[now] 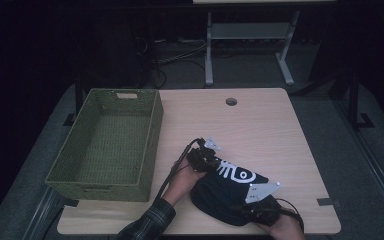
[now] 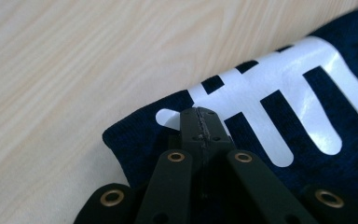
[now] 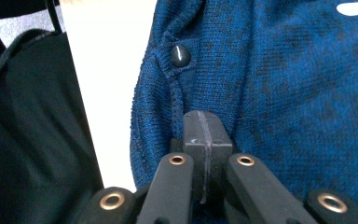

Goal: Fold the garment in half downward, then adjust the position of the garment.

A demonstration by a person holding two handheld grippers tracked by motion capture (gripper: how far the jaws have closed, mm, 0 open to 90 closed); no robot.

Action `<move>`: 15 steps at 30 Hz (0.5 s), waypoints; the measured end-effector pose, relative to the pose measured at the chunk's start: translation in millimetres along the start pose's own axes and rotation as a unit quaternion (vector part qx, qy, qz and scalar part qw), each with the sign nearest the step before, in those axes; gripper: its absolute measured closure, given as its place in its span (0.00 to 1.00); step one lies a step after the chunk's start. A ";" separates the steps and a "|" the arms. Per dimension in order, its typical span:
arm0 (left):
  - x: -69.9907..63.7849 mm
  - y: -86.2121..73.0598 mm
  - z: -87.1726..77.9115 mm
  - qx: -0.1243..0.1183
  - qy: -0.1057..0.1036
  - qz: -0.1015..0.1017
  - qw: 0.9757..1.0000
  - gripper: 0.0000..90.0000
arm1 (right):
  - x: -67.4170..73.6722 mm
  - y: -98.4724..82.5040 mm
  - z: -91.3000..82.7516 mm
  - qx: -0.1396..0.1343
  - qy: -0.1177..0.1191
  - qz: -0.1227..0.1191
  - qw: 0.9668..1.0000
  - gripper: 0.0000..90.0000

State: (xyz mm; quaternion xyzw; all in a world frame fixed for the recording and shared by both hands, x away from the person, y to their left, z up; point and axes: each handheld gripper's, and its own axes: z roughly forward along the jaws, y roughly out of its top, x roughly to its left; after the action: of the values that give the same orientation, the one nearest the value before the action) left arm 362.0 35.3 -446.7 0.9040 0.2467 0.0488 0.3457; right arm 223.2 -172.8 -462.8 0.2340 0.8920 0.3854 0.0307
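Note:
A dark blue knitted garment (image 1: 230,192) with a white print lies bunched on the wooden table (image 1: 265,125) near its front edge. My left gripper (image 1: 213,164) is at the garment's far left corner. In the left gripper view that gripper (image 2: 199,114) is shut, its tips resting on the blue knit (image 2: 135,135) at the edge of the white print (image 2: 279,93), with no cloth visible between the pads. My right gripper (image 1: 247,210) sits at the garment's near right side. In its own view that gripper (image 3: 200,119) is shut too, against the knit (image 3: 298,93) just below a dark button (image 3: 180,55).
A green woven basket (image 1: 100,192) stands empty on the left part of the table, close to my left forearm. A round cable hole (image 1: 231,101) is near the far edge. Metal legs of another desk (image 1: 209,50) stand beyond. The person's dark clothing (image 3: 28,130) is near the right gripper.

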 end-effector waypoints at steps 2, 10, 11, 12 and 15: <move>-0.1 0.9 -6.5 -0.011 -0.001 -0.003 1.000 1.00 | -0.2 1.6 -2.2 -0.008 -0.001 -0.002 1.000 0.98; -21.5 -8.1 -47.5 -0.054 -0.022 -0.006 0.998 1.00 | -10.3 10.3 -32.2 -0.064 -0.028 0.010 0.998 0.93; -21.5 -8.1 -47.5 -0.054 -0.022 -0.006 0.998 1.00 | -10.3 10.3 -32.2 -0.064 -0.028 0.010 0.998 0.93; -29.6 -13.4 -56.9 -0.050 -0.027 0.001 0.998 1.00 | -16.5 12.8 -40.1 -0.073 -0.044 0.016 0.996 0.97; -44.2 -24.4 -66.1 -0.048 -0.030 0.004 0.998 1.00 | -31.3 13.2 -50.5 -0.089 -0.071 0.026 0.993 1.00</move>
State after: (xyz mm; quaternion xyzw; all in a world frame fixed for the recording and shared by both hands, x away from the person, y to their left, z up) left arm 296.3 69.5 -409.0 0.8885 0.2299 0.0350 0.3955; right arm 244.4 -212.7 -422.1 0.2801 0.8435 0.4462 0.1046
